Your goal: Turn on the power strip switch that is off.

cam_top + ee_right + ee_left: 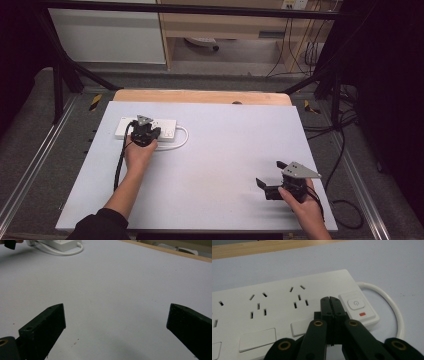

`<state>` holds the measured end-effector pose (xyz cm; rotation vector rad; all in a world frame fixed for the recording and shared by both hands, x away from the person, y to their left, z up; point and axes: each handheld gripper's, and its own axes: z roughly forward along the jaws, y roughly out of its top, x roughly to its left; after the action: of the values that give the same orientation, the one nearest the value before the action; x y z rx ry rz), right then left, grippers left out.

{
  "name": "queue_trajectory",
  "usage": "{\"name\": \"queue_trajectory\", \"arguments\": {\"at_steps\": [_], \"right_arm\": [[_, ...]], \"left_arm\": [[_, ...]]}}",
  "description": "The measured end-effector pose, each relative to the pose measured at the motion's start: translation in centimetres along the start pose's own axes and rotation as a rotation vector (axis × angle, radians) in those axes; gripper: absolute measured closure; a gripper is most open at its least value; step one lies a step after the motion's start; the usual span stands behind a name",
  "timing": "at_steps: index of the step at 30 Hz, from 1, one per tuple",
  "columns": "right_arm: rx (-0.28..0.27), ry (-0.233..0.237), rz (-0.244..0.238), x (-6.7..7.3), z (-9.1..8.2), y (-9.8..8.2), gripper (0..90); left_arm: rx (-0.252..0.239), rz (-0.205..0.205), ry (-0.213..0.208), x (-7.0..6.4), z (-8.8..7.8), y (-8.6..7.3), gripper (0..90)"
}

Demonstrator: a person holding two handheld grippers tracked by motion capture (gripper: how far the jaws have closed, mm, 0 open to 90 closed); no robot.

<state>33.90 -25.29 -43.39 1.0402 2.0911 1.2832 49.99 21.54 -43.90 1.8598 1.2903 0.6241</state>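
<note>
a: left gripper [145, 134] first. what's it doing?

b: jaws pressed together, nothing between them. in the left gripper view the tips [329, 301] sit over the top face of the white power strip [274, 312], just beside its power button [355, 303], to the left of it. can't tell if the tips actually touch the plastic

a: what else is around the tips?

b: small red indicator [362, 314] just below the button. two socket groups further left of the tips, blank flat panels below those, closer to the camera. white cable [395, 308] loops out from the strip's end on the far side of the button and curves back toward the gripper

a: high view agrees?

b: yes, left hand [138, 154] holds the gripper over the strip [125, 127], cable loop [184, 137] to its right. all on the white table surface [215, 160]

a: right gripper [272, 187]?

b: jaws wide apart, nothing between them, held by the right hand [307, 202] low over bare table, well apart from the strip. in the right gripper view the two black pads [47, 326] frame bare surface, strip [62, 243] and cable [63, 251] far ahead to the upper left

a: table edge?

b: wooden edge [200, 96] beyond the strip
</note>
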Motion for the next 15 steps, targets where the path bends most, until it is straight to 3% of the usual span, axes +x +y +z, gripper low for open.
{"name": "queue_trajectory", "arguments": {"at_steps": [10,15], "right_arm": [[0.002,0.001,0.002,0.0,0.0,0.0,2.7],[0.002,0.001,0.001,0.0,0.0,0.0,2.7]], "left_arm": [[-0.025,-0.011,-0.011,0.2,-0.7,0.4,90.0],[-0.057,-0.019,0.029,0.4,-1.5,0.6,90.0]]}}
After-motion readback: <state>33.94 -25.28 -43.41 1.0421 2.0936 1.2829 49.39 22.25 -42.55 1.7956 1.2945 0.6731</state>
